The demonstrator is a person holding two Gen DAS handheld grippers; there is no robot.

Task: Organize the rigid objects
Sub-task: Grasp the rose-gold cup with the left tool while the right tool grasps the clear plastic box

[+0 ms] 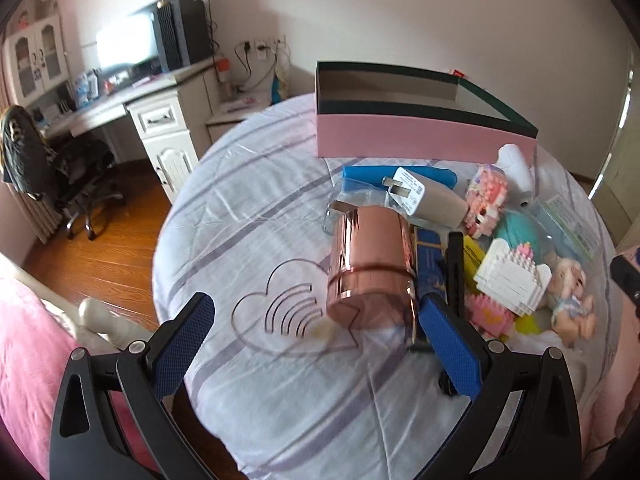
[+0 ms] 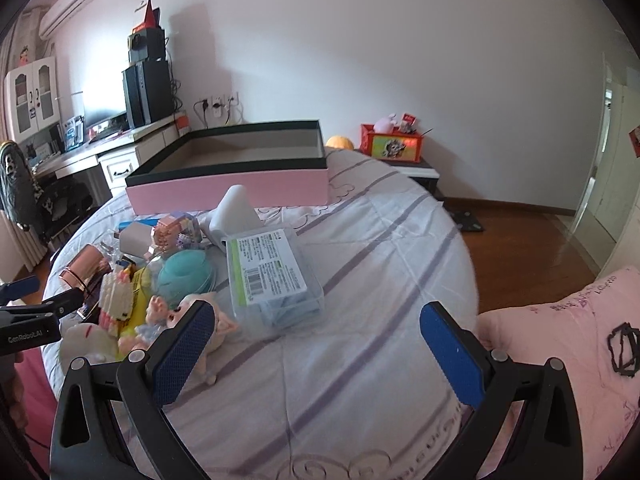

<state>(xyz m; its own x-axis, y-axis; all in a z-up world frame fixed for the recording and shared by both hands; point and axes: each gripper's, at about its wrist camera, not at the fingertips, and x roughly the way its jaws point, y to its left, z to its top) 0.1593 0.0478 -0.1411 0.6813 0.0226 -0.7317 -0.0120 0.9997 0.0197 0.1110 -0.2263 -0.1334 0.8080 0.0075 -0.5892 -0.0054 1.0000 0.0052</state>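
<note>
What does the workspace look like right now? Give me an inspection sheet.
Surface: bed, striped sheet.
Job's things: copper can, charger, white block house, doll, clear case in a pile; pink box open, looks empty.
Clutter: nothing seen beyond the pile.
Grippers: left gripper open beside the can; right gripper open, holding nothing.
Cables: plugged at wall sockets.
Surroundings: desk, chair.

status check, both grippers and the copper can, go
Left gripper open, copper can lying at its right finger, not gripped. Right gripper open, empty. Pink box beyond; toy pile alongside.
</note>
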